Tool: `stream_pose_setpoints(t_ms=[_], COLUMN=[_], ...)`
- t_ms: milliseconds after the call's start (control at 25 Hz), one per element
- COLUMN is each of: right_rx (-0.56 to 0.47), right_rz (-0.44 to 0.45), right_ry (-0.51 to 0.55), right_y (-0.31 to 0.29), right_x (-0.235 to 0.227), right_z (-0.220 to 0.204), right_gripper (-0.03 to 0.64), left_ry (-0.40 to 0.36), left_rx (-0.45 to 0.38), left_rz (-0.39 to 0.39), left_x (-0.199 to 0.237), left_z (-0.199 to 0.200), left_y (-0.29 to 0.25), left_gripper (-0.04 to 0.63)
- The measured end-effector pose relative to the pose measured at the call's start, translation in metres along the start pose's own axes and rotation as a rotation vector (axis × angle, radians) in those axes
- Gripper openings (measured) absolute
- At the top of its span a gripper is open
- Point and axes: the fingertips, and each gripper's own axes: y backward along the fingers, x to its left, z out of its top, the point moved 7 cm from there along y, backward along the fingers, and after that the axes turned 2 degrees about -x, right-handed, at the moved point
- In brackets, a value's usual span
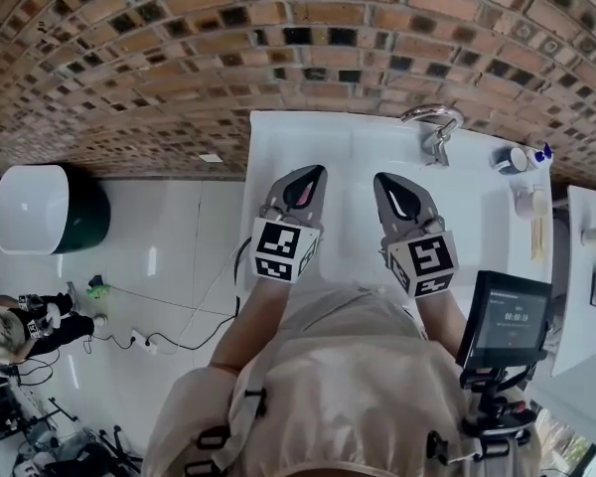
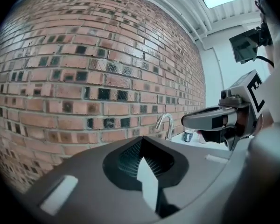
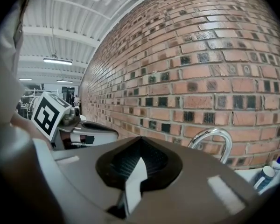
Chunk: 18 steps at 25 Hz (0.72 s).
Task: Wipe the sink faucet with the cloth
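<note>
I hold the left gripper (image 1: 313,177) and right gripper (image 1: 389,185) closed and empty, side by side, near the faucet (image 1: 434,127).

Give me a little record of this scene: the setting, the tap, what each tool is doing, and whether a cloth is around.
Setting: white sink counter against a brick wall
Faucet: chrome, curved, at the counter's back; neither gripper touches it
Left hand-held gripper: jaws together, nothing between them
Right hand-held gripper: jaws together, empty, beside the left one
Cloth: not visible in any view
Other: bottles right of the faucet
</note>
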Motion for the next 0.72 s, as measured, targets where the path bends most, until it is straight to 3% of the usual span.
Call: stream_pose_setpoints(t_ms=[480, 720], right_rx=[0.021, 0.020], right_rz=[-0.028, -0.021], right_ry=[-0.023, 0.018], right_y=[0.003, 0.004], right_x=[0.001, 0.008], right_z=[-0.007, -0.003], right_gripper=[-0.014, -0.014], left_ry=[0.024, 0.034], left_rx=[0.021, -0.076], left_rz=[-0.053, -0.127], left_x=[-0.005, -0.014], left_z=[-0.007, 0.006], left_y=[0.001, 0.004], left_gripper=[0.002, 0.002])
